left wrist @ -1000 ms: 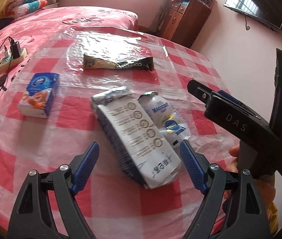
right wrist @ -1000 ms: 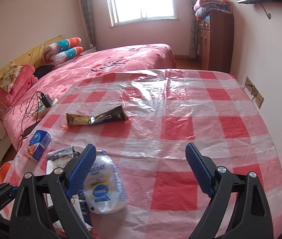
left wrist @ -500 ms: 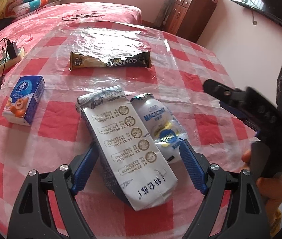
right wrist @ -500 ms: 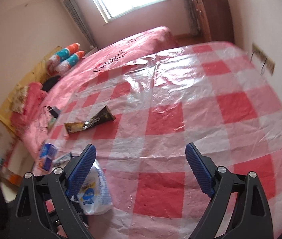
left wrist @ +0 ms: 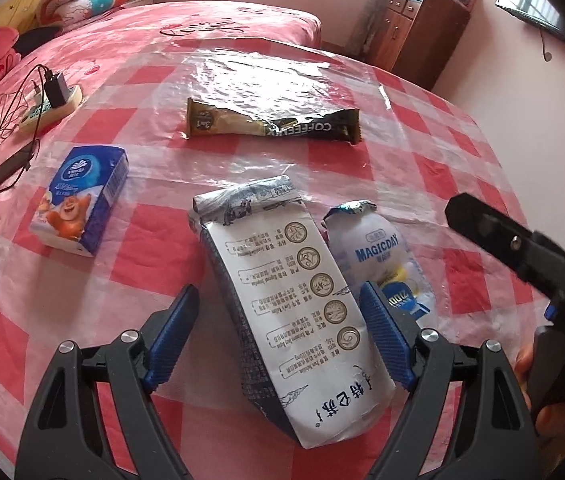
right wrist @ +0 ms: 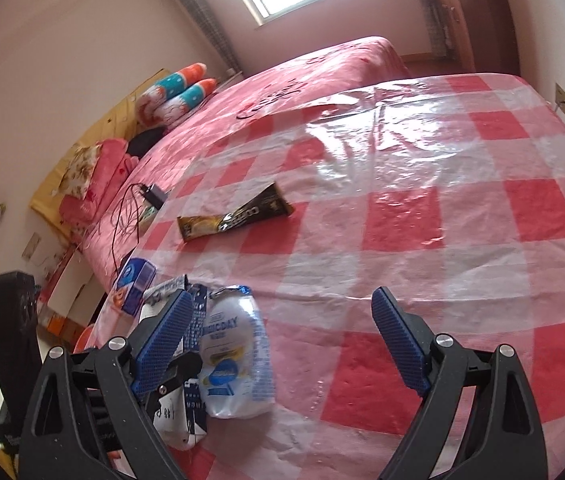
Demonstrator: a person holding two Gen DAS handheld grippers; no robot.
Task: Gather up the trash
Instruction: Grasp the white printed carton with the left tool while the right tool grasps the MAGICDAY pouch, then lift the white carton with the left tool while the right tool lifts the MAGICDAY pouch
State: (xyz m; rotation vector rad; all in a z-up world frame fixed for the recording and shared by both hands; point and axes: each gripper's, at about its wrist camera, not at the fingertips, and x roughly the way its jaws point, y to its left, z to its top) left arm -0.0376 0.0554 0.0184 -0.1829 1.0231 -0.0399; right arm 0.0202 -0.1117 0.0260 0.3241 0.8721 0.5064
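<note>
Left wrist view: left gripper (left wrist: 280,330) tilts steeply down, jaws spread and just narrowing astride the white milk carton (left wrist: 288,296) on the checked tablecloth (left wrist: 154,256). Right gripper (right wrist: 278,340) spread wide, empty, near the MAGICDAY pouch (right wrist: 232,350).

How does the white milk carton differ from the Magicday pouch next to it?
The milk carton is larger, boxy and printed with round icons; the Magicday pouch is smaller, rounded and soft, with a crumpled foil top. The carton lies between the left tongs; the pouch lies outside them. Both lie flat on the checked tablecloth.
</note>
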